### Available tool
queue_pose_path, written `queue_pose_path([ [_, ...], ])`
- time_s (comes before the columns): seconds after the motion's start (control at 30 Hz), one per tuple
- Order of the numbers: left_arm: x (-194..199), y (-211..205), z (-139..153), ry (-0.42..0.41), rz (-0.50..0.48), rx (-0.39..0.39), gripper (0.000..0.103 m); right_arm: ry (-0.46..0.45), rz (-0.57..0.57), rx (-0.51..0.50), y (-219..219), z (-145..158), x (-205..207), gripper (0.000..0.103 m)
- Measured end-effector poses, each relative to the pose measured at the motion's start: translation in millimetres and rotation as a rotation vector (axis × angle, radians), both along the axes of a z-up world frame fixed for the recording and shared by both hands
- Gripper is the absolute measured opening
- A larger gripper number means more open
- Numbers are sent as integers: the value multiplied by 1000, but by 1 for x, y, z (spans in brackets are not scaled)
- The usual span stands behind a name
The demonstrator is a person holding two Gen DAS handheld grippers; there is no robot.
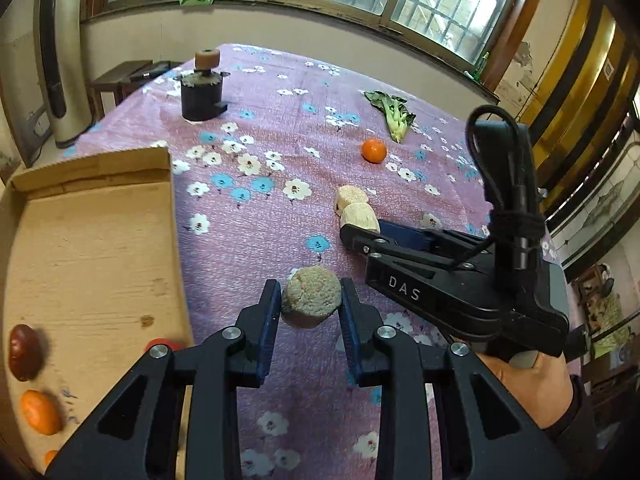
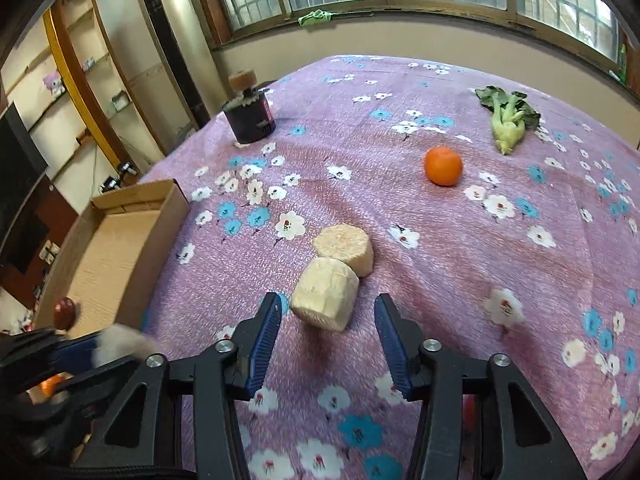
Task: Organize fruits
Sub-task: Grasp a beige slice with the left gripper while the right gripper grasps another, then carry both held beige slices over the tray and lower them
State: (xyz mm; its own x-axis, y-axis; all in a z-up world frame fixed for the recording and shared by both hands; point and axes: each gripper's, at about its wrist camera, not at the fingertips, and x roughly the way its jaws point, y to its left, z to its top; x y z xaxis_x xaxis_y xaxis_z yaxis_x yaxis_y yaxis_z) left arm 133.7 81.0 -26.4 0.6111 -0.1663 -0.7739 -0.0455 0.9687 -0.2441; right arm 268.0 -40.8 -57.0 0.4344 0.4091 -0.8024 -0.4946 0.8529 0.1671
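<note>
Soft window daylight; heavy fisheye warping, dark corners.

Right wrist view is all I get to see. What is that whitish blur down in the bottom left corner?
Observer: That is a pale round chunk, gripped between the jaws of the left gripper and raised a little off the cloth.
Operator: And the cardboard box? I can make out only one dark red fruit in it.
Observer: The cardboard box holds more than that. An orange lies right next to the dark red fruit.
</note>
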Motion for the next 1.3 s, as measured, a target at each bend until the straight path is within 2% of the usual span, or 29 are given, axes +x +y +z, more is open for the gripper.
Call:
queue_pose_path([
  [0.1, -1, 5, 2, -2, 4, -2, 26, -30, -5, -24, 2, 4, -6, 35],
  [0.4, -13, 18, 7, -16, 27, 18, 26, -84, 18, 34, -4, 39, -43, 35],
  [0.7, -35, 40, 17, -38, 74, 50, 27, -116, 80, 87, 10, 67, -87, 35],
  [1.3, -67, 82, 19, -43, 146, 69, 27, -121, 164, 110, 50, 76, -131, 35],
])
